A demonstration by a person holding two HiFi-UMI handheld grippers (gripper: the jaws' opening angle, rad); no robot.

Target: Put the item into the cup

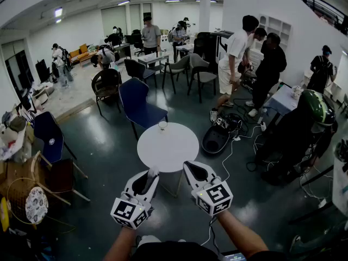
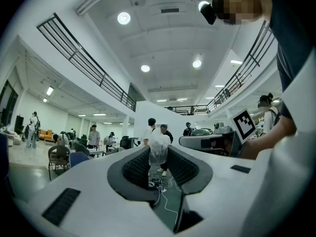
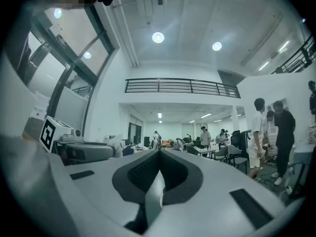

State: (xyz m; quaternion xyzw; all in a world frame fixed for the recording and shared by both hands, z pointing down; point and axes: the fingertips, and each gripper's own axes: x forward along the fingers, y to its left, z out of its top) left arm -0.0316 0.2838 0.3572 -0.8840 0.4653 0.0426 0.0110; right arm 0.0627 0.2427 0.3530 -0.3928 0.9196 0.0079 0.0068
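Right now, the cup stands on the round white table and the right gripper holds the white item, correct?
No: the left gripper holds the white item, as the left gripper view shows; the right gripper is shut on nothing. The cup does stand on the round white table.

A cup [image 1: 162,125] is seen set at the far edge of a round worktop [image 1: 168,152], with a chair [image 1: 138,103] placed just behind it. The left gripper [image 1: 150,176] and right gripper [image 1: 188,168] are held side by side over the near edge, an item [image 2: 159,149] lodged between the left jaws. A case [image 1: 217,139] is laid on the floor [image 1: 103,162] to the right, cables [image 1: 232,145] beside it.
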